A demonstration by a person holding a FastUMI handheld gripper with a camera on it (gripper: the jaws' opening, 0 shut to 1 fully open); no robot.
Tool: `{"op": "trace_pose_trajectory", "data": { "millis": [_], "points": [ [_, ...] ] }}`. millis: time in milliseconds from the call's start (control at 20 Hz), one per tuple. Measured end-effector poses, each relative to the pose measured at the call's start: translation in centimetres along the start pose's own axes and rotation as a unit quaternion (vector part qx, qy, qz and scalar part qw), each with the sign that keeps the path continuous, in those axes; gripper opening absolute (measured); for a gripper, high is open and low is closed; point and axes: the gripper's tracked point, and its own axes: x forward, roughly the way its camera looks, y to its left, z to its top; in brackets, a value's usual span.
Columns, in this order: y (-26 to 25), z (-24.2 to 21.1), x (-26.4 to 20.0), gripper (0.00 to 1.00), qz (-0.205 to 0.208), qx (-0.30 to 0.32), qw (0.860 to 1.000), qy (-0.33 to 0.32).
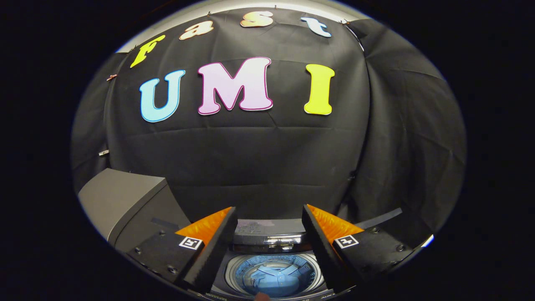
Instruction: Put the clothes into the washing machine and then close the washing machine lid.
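My gripper (268, 207) is open, its two fingers spread wide with nothing between them. Below and between the fingers is the top of the washing machine (267, 228). Its round drum (234, 274) shows, and a blue garment (273, 279) lies inside it. A dark glossy band (271, 240) runs across the back of the drum opening; I cannot tell whether it is the folded lid. The gripper hangs above the machine and looks mostly at the booth wall beyond.
A grey box-like unit (121, 198) stands to the left of the machine, close to the left finger. The black cloth wall (267, 167) hangs right behind the machine. A dark strip (378, 219) sticks out beyond the right finger.
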Motion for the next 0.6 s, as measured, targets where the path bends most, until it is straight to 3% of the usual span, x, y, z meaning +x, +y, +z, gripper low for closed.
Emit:
{"op": "trace_pose_trajectory", "data": {
  "millis": [100,400,600],
  "points": [
    [0.1,-2.6,0.2,0.98,-0.001,0.0,1.0,0.027],
    [2.0,-16.5,3.4,1.0,0.008,-0.009,0.991,0.136],
    [1.4,-19.9,3.6,1.0,-0.005,0.0,0.986,0.165]
  ]
}}
